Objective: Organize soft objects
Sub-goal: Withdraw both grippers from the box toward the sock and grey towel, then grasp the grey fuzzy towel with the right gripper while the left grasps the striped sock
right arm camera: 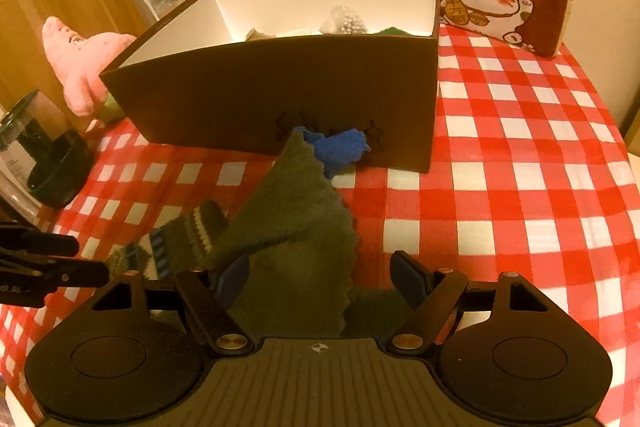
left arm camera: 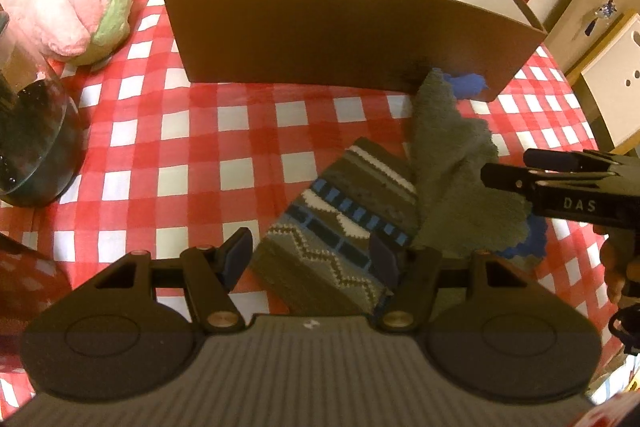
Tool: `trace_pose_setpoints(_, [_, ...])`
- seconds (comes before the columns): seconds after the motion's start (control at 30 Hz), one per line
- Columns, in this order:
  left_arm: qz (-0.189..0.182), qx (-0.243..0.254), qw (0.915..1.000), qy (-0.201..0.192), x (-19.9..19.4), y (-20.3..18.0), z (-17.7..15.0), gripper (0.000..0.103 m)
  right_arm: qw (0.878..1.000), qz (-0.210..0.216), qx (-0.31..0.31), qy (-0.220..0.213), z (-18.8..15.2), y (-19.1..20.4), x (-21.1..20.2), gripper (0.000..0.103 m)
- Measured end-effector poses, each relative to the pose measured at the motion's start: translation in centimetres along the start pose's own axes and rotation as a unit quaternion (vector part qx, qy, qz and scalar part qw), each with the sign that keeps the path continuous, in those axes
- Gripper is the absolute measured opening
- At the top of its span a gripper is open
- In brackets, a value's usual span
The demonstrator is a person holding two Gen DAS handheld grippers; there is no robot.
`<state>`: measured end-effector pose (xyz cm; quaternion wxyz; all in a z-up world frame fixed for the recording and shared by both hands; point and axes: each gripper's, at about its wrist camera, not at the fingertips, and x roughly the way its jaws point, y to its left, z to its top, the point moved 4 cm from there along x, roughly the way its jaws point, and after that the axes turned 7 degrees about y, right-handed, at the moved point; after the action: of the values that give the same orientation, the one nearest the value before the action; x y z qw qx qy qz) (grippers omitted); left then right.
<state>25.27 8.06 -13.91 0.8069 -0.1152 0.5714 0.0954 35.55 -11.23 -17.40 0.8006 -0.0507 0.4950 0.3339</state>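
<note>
Wide-open and holding nothing, left gripper [left arm camera: 310, 253] has patterned sock [left arm camera: 340, 223] between its fingers; right gripper [right arm camera: 320, 273], equally empty and spread, straddles green cloth [right arm camera: 296, 243]; brown box [right arm camera: 280, 99] beyond both.

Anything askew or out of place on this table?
Yes: the olive cloth lies crumpled over a blue cloth against the brown box, overlapping the patterned sock; none is boxed yet.

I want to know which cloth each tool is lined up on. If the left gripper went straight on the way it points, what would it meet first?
Most likely the patterned sock, which lies between the open left gripper's fingers. The grey-green cloth sits off to the side.
</note>
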Motion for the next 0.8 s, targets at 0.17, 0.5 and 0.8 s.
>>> trace_pose_setpoints(0.17, [0.01, -0.003, 0.9999, 0.0, 0.3, 0.6, 0.1, 0.062, 1.0, 0.005, 0.004, 0.0, 0.5, -0.2, 1.5, 0.072])
trace_pose_setpoints(0.5, [0.018, -0.015, 0.9997, -0.005, -0.1, 1.6, -0.2, 0.062, 0.999, 0.044, -0.002, -0.002, 0.1, 0.6, 2.2, 0.007])
trace_pose_setpoints(0.8, [0.011, -0.013, 0.9997, -0.015, -0.9, 2.1, -0.9, 0.062, 0.995, 0.047, -0.051, -0.077, -1.1, 1.9, -5.0, 0.007])
